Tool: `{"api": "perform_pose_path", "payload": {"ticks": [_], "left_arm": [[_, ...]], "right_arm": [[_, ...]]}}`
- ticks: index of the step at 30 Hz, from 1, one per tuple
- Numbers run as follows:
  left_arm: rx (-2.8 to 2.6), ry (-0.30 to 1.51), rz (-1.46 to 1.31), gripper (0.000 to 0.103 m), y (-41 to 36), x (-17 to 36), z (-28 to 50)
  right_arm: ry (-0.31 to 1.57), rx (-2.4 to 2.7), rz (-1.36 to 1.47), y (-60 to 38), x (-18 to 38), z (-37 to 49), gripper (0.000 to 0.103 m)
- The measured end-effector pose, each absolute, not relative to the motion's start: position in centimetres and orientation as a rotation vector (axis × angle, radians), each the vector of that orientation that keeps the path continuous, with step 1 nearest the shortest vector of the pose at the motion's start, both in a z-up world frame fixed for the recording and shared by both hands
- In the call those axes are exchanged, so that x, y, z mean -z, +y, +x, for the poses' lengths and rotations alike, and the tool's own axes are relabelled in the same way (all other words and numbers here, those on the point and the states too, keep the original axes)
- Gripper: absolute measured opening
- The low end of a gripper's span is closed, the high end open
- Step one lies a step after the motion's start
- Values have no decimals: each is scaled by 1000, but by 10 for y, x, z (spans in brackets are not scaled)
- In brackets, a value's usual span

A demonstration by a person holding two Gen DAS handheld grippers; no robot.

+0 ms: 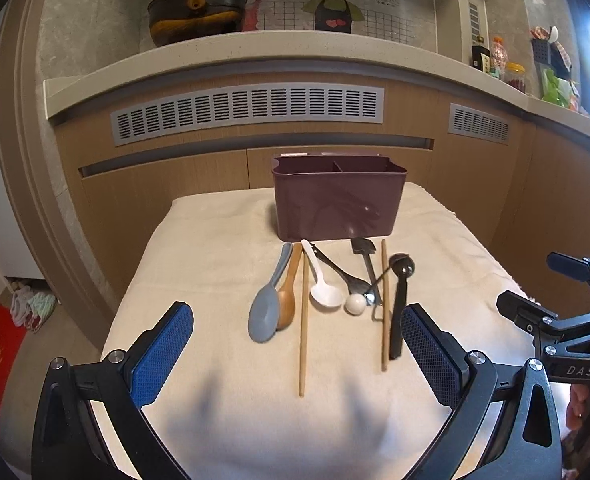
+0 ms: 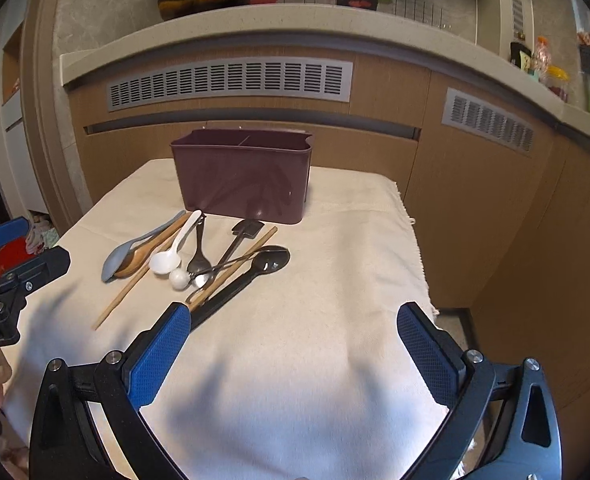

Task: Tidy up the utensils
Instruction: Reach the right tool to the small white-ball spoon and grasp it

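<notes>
**Utensils lying lengthwise ahead of two open grippers**

We see the left gripper held with its jaws spread wide and nothing between them; the right gripper is likewise spread and empty. Both hover above the cloth, touching no utensil.

Directly ahead of the left gripper lies the row of utensils, with the caddy standing upright just beyond the row. From the left gripper's side the long axes run nearly straight away from us: the gray spoon and wooden spoon ahead and slightly left, a chopstick near the centre line, the white spoon beyond it, and the black ladle with a second chopstick just inside the right finger.

From the right gripper the same row sits ahead and to the left, its axes slanting away to the right; the ladle's handle end lies just beside that gripper's left finger.

We judge the left gripper better placed for the spoons, since the row is centred between its fingers. The right gripper is nearer the ladle. Either grasp would close across a handle, then carry it forward to the caddy, whose divided top shows no contents from here.
</notes>
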State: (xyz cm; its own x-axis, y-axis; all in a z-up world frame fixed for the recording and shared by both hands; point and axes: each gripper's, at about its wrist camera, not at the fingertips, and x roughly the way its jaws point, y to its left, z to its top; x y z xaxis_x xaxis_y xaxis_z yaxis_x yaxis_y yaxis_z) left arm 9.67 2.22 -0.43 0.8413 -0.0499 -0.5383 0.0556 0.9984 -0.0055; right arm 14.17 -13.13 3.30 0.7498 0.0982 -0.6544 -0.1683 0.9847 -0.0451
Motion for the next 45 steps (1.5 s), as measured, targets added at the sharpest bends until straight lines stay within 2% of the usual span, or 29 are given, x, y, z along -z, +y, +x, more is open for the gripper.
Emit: {"api": "perform_pose_path", "payload": {"ticks": [14, 20, 22, 24, 28, 30, 33, 37, 41, 45], "left_arm": [[-10, 590, -52, 103, 71, 11, 189], [-59, 613, -121, 103, 104, 24, 198], [-66, 615, -138, 103, 111, 29, 199], [-33, 626, -149, 101, 113, 33, 200], [97, 677, -125, 86, 96, 40, 199], [154, 711, -104, 73, 83, 45, 199], [235, 765, -116, 60, 63, 48, 200], [316, 823, -136, 55, 39, 49, 205], [325, 852, -125, 46, 20, 49, 206], [272, 823, -52, 46, 7, 52, 200]], "right_arm": [[934, -189, -39, -102, 15, 246, 102], [934, -243, -135, -70, 25, 243, 77], [919, -288, -212, -55, 26, 236, 70], [919, -308, -281, -48, 27, 233, 69], [892, -229, -346, -59, 27, 238, 70], [880, -175, -375, -69, 28, 238, 71], [876, -127, -386, -85, 28, 234, 80], [880, -118, -345, -103, 31, 229, 94], [875, -121, -293, -118, 34, 223, 99], [875, -126, -269, -127, 36, 219, 101]]}}
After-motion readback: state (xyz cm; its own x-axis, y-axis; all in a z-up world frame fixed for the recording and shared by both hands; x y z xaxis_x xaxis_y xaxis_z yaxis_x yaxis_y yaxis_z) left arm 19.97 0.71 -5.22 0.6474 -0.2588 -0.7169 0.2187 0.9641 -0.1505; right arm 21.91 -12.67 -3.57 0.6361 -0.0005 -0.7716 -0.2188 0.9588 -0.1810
